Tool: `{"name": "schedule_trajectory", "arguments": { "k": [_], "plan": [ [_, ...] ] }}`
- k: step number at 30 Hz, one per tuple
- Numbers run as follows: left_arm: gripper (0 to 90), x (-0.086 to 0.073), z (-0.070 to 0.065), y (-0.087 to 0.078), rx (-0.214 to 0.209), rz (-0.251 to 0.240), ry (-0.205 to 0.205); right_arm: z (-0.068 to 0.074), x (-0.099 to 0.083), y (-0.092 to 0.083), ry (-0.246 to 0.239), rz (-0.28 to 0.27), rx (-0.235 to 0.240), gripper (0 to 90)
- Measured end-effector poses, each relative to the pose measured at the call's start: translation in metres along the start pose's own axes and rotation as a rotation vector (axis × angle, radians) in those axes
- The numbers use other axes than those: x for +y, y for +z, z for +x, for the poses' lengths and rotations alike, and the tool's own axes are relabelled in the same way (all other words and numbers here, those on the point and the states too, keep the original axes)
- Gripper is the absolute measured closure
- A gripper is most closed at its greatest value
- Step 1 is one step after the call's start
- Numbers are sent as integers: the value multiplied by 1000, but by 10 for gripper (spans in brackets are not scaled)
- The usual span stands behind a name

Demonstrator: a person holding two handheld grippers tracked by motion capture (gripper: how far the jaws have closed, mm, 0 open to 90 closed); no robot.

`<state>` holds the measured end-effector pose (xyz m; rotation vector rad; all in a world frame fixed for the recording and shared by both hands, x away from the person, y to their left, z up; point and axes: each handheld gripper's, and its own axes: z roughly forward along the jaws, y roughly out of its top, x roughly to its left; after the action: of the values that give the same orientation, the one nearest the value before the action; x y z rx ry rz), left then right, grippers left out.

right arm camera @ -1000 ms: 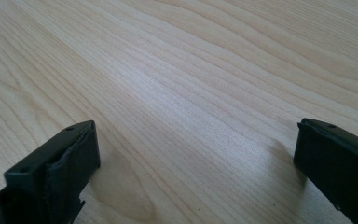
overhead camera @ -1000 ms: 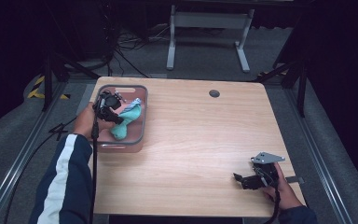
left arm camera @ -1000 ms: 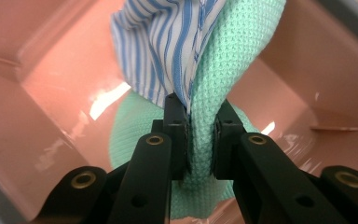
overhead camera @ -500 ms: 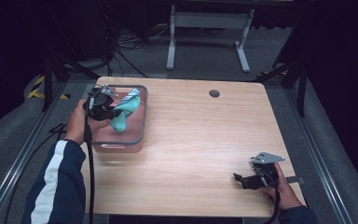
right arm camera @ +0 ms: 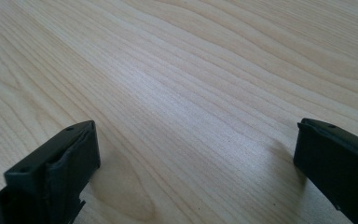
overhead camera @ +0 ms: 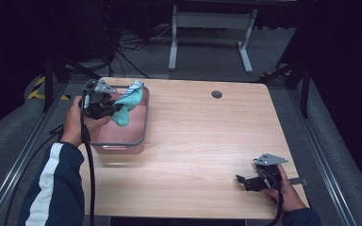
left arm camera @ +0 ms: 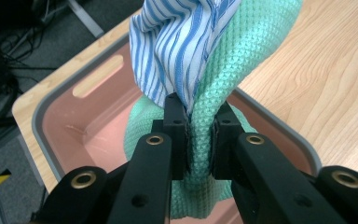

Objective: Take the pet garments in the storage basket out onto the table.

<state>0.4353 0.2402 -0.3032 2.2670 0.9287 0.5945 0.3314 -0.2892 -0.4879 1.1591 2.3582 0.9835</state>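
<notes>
My left gripper (overhead camera: 104, 104) is clamped on a bunched green knit cloth (left arm camera: 235, 60) and blue-striped cloth (left arm camera: 177, 46), pinched together mid-fold so both lift as one bundle. They hang above the pink bin (overhead camera: 141, 134) at the table's (overhead camera: 207, 141) left edge. Bundle's long axis runs up out of the jaws in the left gripper view, green tail drooping toward the bin. My right gripper (overhead camera: 250, 181) rests near the table's right front, jaws apart, empty.
</notes>
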Motion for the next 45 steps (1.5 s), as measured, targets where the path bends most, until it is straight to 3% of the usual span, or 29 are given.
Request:
{"name": "schedule_trajectory", "arguments": {
  "k": [2,8,17,23,28,45],
  "plan": [
    [805,0,-3,-5,17,-21,7,0,0,0,0,0,0,5],
    [805,2,-11,-16,-14,-80,25,0,0,0,1,0,0,5],
    [805,13,-32,-26,-51,-114,87,0,0,0,0,0,0,5],
    [805,21,-42,-26,-82,-144,100,0,0,0,1,0,0,5],
    [805,27,-52,-24,-105,-155,119,0,0,0,1,0,0,5],
    [805,49,-99,-11,-199,-141,259,0,0,0,1,1,0,5]
  ]
}}
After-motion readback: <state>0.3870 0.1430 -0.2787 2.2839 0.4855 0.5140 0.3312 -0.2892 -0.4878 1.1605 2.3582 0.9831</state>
